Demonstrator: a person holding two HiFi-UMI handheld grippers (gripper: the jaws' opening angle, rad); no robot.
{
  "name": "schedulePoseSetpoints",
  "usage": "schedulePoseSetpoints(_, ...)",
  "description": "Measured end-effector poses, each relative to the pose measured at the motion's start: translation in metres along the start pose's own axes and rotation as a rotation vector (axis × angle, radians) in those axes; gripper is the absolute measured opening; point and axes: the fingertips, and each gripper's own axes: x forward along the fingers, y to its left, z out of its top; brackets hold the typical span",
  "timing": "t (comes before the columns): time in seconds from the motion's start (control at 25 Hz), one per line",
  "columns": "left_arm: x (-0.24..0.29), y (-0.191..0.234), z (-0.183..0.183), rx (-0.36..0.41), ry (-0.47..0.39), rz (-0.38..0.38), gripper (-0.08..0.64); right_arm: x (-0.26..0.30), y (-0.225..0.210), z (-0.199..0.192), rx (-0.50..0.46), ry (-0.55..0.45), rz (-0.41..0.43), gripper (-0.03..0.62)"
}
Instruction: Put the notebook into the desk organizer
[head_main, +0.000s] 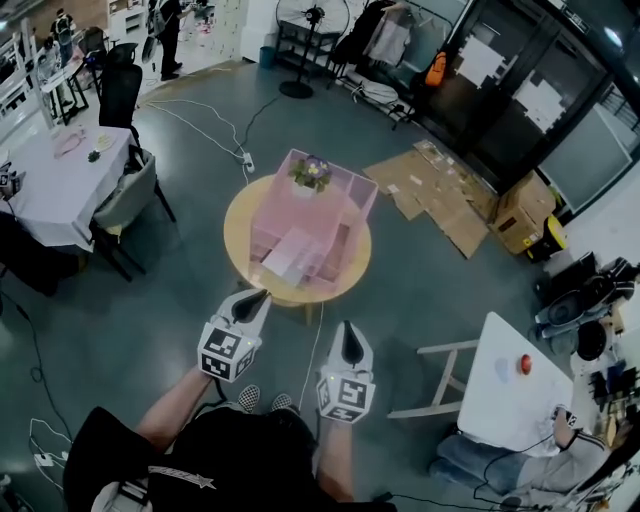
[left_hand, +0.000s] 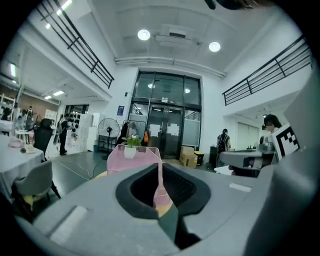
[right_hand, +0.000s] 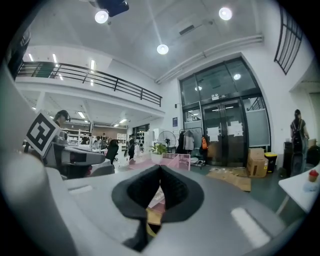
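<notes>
A pink desk organizer (head_main: 318, 215) stands on a round wooden table (head_main: 240, 225), with a small potted plant (head_main: 311, 172) on its back edge. A pale notebook (head_main: 293, 254) lies flat at the organizer's front; whether it rests in a tray there I cannot tell. My left gripper (head_main: 262, 297) hangs just before the table's near edge, jaws shut and empty. My right gripper (head_main: 347, 328) is lower right of it, off the table, also shut and empty. The left gripper (left_hand: 160, 172) and right gripper (right_hand: 160, 170) each look level at the organizer (left_hand: 134, 160) (right_hand: 172, 160).
A white-clothed table (head_main: 60, 180) with chairs stands at the left. A white table (head_main: 500, 385) with a red object, a wooden chair frame (head_main: 440, 380) and a seated person are at the right. Flattened cardboard (head_main: 440, 190) and cables lie on the floor.
</notes>
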Motion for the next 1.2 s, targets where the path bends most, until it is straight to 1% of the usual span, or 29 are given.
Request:
schedulePoseSetpoints(0.16, -0.017, -0.004, 0.002, 0.08, 0.003, 0.022, 0.014, -0.005, 0.008, 0.006, -0.006, -0.016, 0.021, 0.003)
schedulePoseSetpoints(0.36, -0.024, -0.007, 0.011, 0.129, -0.012, 0.04, 0.011, -0.01, 0.012, 0.011, -0.011, -0.026, 0.031, 0.003)
schedulePoseSetpoints(0.76, -0.025, -0.01, 0.008, 0.182, -0.008, 0.022, 0.011, -0.015, 0.017, 0.011, -0.009, -0.035, 0.029, 0.003)
schedulePoseSetpoints(1.2, -0.018, -0.012, 0.004, 0.196, -0.003, -0.003, 0.011, -0.01, 0.016, 0.007, -0.005, -0.03, 0.021, 0.003)
